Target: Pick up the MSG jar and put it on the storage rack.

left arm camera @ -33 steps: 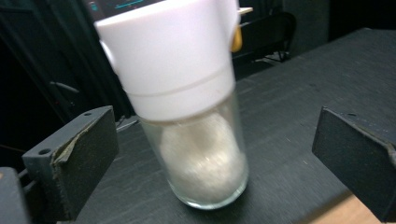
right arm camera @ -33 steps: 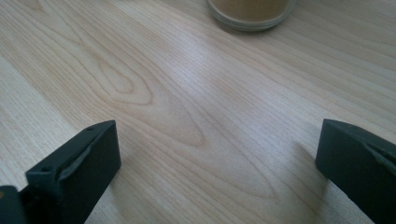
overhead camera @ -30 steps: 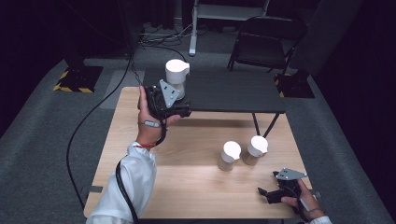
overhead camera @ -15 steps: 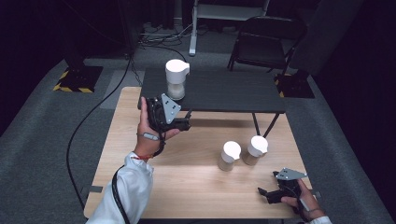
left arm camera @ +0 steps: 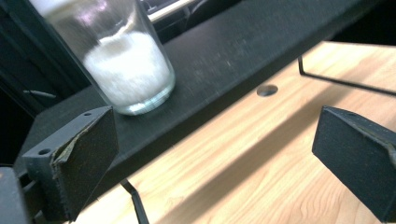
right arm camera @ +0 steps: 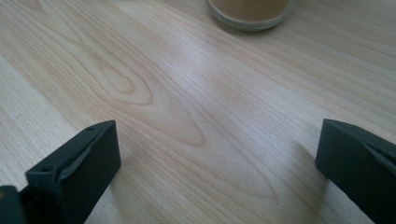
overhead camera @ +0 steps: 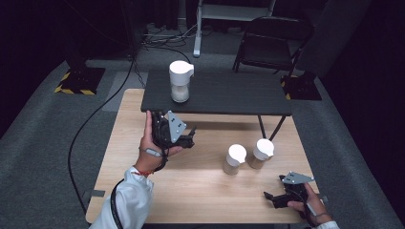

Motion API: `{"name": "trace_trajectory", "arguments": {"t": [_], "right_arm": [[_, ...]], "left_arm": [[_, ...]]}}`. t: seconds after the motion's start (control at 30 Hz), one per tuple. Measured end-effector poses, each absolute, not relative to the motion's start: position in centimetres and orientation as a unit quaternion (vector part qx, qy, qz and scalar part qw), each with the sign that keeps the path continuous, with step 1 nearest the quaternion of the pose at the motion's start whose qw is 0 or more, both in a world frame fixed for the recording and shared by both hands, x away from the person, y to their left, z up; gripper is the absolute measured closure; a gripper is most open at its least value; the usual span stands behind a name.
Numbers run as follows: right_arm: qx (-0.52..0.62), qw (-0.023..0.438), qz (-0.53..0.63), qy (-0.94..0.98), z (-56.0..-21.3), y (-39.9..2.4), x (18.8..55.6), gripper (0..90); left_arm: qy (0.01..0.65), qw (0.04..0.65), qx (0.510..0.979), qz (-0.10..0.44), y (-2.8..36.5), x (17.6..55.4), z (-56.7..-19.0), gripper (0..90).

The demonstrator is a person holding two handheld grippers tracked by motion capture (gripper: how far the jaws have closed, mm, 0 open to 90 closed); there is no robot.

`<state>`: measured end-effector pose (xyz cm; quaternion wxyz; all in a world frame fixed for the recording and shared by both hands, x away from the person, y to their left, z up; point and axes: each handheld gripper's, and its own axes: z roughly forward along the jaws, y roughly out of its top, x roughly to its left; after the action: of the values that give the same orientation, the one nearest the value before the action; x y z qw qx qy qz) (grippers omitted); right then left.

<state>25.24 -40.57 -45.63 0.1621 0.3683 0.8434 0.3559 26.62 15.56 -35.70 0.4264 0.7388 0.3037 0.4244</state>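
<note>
Left gripper [overhead camera: 188, 139] pulled back from jar [overhead camera: 181, 81], jaws wide apart, empty. Jar upright at left end of black shelf [overhead camera: 229, 93], placement looks done. Right gripper [overhead camera: 273, 199] spread open, idle at near right corner of surface [overhead camera: 200, 186]. Two jars [overhead camera: 248, 156] near right edge likely next.

One jar [overhead camera: 181, 81] on the shelf [overhead camera: 224, 93], two jars [overhead camera: 248, 156] before it.
</note>
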Motion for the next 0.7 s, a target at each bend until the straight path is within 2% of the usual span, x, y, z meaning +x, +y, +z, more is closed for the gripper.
{"name": "trace_trajectory", "arguments": {"t": [0.7], "right_arm": [[0.369, 0.162, 0.356, 0.843, -45.6, -40.6, 25.2, 0.0]], "left_arm": [[0.287, 0.399, 0.776, 0.395, 16.0, 24.8, -38.6, 0.2]]}}
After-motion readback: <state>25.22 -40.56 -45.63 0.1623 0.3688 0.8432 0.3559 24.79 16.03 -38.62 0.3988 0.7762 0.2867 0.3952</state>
